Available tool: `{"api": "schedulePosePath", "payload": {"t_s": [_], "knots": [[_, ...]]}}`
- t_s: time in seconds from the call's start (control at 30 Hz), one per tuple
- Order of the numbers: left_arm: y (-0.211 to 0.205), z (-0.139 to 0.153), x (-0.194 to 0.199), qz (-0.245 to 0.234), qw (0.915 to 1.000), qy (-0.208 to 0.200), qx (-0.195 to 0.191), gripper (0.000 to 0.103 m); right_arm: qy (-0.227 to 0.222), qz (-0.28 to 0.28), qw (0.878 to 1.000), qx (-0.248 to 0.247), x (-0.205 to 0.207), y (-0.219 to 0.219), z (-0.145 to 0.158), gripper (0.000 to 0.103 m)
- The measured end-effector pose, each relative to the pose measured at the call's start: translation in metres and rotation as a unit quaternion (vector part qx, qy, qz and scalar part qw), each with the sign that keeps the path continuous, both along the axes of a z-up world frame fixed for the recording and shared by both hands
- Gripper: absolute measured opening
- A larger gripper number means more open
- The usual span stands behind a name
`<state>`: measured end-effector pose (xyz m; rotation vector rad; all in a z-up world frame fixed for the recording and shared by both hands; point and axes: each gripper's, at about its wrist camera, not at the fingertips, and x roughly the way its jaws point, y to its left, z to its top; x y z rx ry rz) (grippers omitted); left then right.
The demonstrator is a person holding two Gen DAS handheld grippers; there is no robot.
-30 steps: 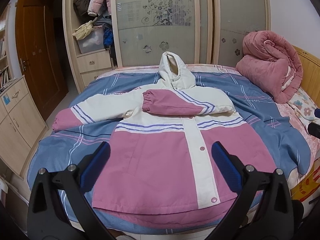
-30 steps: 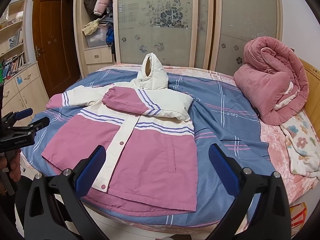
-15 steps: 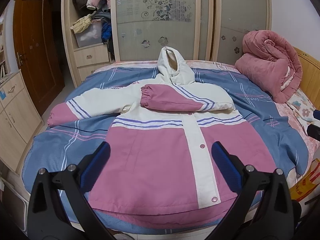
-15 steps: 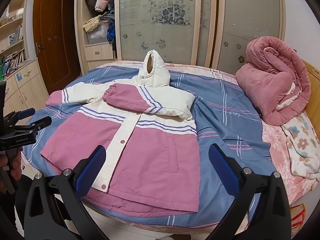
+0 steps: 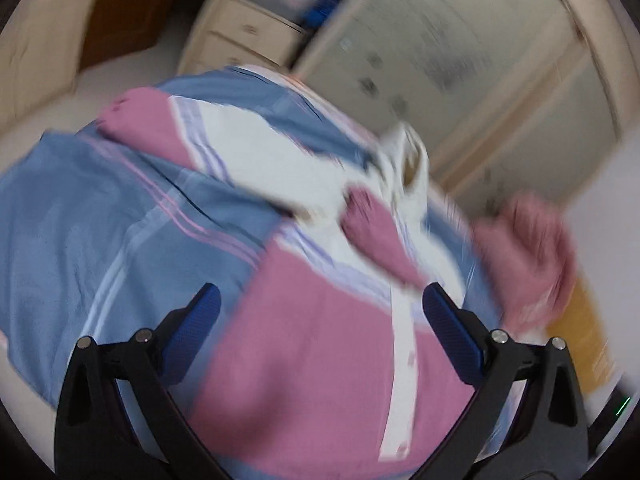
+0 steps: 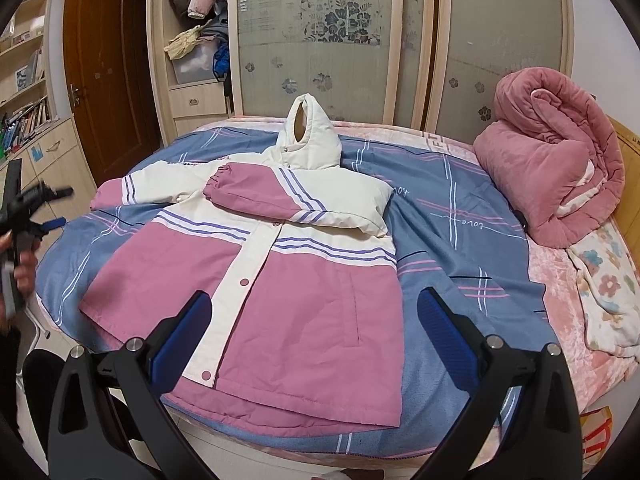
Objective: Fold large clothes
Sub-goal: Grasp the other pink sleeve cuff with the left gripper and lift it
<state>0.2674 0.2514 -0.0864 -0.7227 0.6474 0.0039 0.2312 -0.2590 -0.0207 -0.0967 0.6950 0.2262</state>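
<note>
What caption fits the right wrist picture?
Open right gripper above a pink-and-white jacket, one sleeve folded, on a bed.

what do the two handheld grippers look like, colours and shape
Both look the same: the left gripper and right gripper have black, angular plastic arms with triangular cut-outs and silver pivot bolts. Each finger ends in a long blue textured pad. No cables or readable markings show.

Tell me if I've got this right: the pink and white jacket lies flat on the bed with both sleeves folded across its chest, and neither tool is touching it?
Not quite. Only one sleeve is folded across the jacket; the other sleeve lies stretched out on the bed, as the right wrist view shows. Both the left tool and the right tool are open and clear of it.
</note>
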Motion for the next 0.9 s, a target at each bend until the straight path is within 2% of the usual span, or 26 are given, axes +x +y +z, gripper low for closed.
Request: {"api": "schedulePosePath", "payload": {"t_s": [0.13, 0.23, 0.37, 0.53, 0.67, 0.7, 0.9], "knots": [[0.087, -0.019, 0.021, 0.054, 0.9951, -0.037, -0.074, 0.101, 0.004, -0.001, 1.0, -0.001, 0.005, 0.002, -0.003, 0.102], [0.142, -0.041, 0.044, 0.083, 0.9849, -0.065, -0.138, 0.101, 0.008, -0.001, 1.0, -0.005, 0.01, 0.006, -0.007, 0.102], [0.19, -0.079, 0.079, 0.12, 0.9765, -0.058, -0.17, 0.101, 0.018, -0.001, 1.0, -0.015, 0.02, 0.015, -0.015, 0.102], [0.216, -0.118, 0.116, 0.144, 0.9719, -0.04, -0.182, 0.099, 0.032, 0.001, 0.999, -0.027, 0.033, 0.027, -0.026, 0.102], [0.222, -0.13, 0.145, 0.138, 0.9767, -0.03, -0.162, 0.095, 0.039, 0.006, 0.999, -0.032, 0.041, 0.039, -0.033, 0.102], [0.224, -0.133, 0.152, 0.137, 0.9778, -0.027, -0.156, 0.091, 0.042, 0.01, 0.999, -0.032, 0.044, 0.043, -0.035, 0.102], [0.241, -0.164, 0.166, 0.15, 0.978, 0.009, -0.145, 0.084, 0.053, 0.026, 0.998, -0.037, 0.05, 0.054, -0.044, 0.102]]}}
